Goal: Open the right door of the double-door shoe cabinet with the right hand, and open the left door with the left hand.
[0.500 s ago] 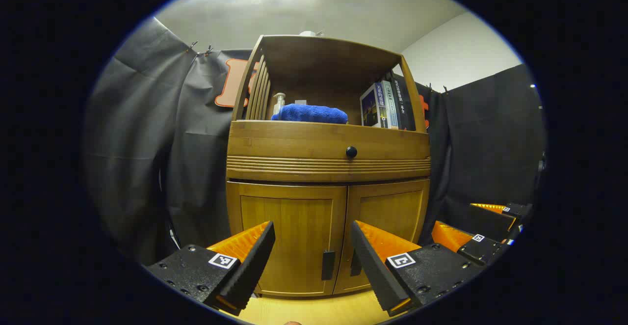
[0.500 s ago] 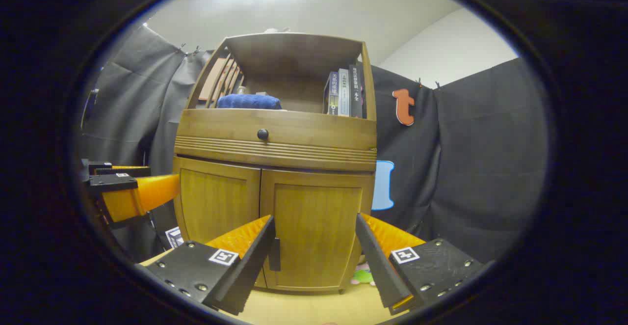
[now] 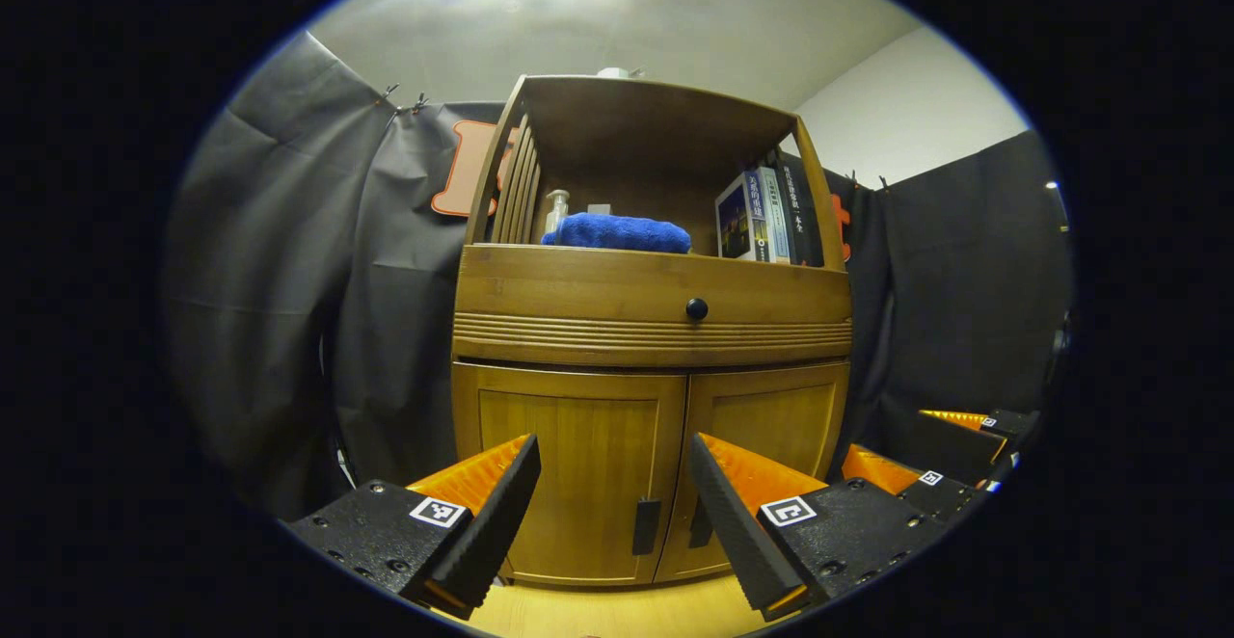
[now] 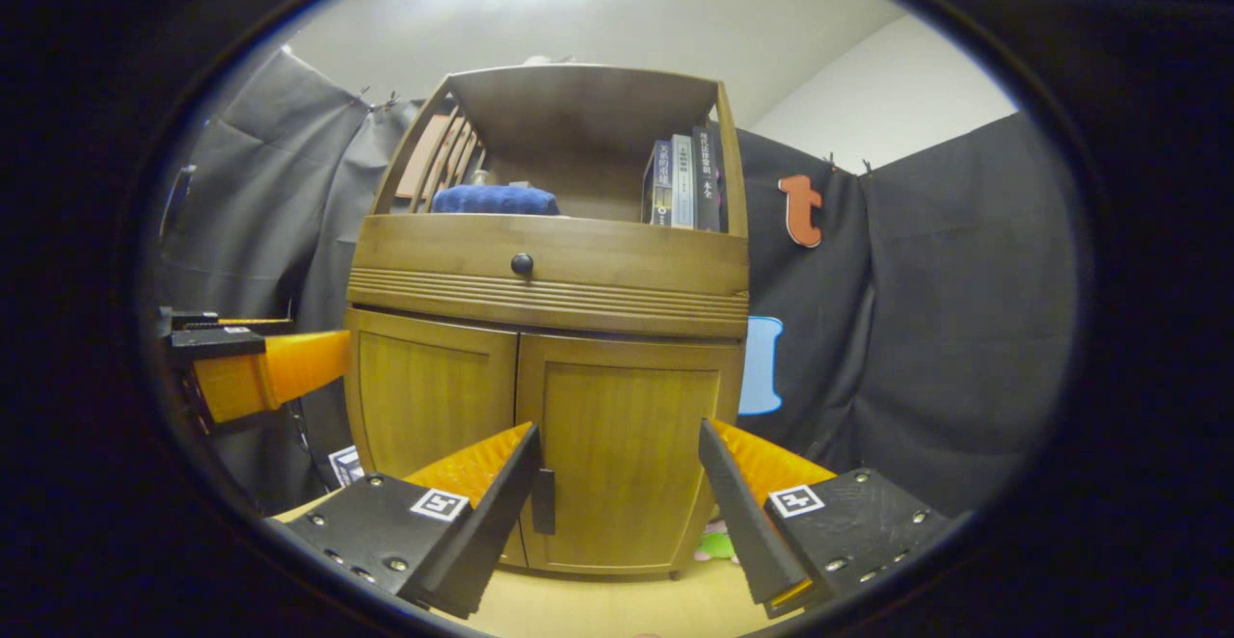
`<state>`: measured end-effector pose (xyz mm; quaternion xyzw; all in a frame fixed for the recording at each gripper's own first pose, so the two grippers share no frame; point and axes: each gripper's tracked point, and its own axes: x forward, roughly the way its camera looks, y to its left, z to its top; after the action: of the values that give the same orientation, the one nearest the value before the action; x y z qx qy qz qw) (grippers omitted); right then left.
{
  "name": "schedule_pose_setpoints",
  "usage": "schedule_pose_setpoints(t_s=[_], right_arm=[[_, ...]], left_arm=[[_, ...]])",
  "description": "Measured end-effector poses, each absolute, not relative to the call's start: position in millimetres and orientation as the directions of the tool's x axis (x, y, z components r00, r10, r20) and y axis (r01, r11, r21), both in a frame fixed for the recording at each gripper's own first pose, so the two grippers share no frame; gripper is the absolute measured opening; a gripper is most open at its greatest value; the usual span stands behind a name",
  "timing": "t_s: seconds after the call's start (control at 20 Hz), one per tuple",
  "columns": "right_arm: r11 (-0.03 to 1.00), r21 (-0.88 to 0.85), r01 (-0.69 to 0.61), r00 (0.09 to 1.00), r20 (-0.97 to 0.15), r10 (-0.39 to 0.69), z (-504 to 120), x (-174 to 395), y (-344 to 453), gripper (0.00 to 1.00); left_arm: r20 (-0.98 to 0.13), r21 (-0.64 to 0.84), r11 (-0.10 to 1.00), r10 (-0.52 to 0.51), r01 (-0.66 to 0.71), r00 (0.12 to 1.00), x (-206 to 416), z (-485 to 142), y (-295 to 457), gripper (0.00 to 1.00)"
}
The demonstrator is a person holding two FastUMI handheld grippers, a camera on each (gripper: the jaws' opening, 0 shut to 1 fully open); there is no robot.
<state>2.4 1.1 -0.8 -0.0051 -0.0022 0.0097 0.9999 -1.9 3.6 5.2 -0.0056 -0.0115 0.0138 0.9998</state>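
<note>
Straight ahead of us stands the shoe cabinet point(image 3: 651, 330), both doors shut: left door point(image 3: 569, 474), right door point(image 4: 622, 455). We've got the left gripper point(image 3: 614, 513) and right gripper point(image 4: 617, 513) spread apart, near the small handles point(image 3: 646, 526), touching nothing.

In the right gripper view the left finger point(image 4: 501, 493) covers part of the right door's handle point(image 4: 544, 501). A small green and pink thing point(image 4: 711, 544) at the cabinet's point(image 4: 549, 272) right foot is half hidden and too small to identify. The other tongs point(image 3: 950, 469) are cut off at the left gripper view's edge.
</note>
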Motion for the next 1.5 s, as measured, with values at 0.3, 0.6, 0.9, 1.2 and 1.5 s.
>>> schedule_pose_setpoints(t_s=[0.3, 0.6, 0.9, 1.2, 1.5], right_arm=[[1.000, -0.011, -0.020, 1.000, 0.001, 0.020, 0, 4, 1, 0.97], [0.999, -0.018, -0.036, 0.999, -0.038, 0.036, -21, 10, 8, 0.97], [0.997, -0.011, -0.077, 0.994, -0.076, 0.076, -49, 38, 24, 0.97], [0.987, 0.018, -0.160, 0.973, -0.163, 0.161, -100, 89, 58, 0.97], [0.979, 0.006, -0.206, 0.946, -0.256, 0.200, -149, 136, 91, 0.87]], left_arm=[[0.024, -0.009, 0.999, 0.031, -0.031, 0.999, -3, 7, 3, 0.92], [0.024, -0.012, 0.997, 0.071, -0.071, 0.997, -10, 8, 16, 0.92], [0.018, 0.021, 0.977, 0.210, -0.210, 0.978, -27, 10, 64, 0.92], [0.035, 0.048, 0.918, 0.393, -0.394, 0.919, -51, 13, 123, 0.95], [0.019, 0.074, 0.844, 0.531, -0.531, 0.847, -71, 8, 169, 0.92]])
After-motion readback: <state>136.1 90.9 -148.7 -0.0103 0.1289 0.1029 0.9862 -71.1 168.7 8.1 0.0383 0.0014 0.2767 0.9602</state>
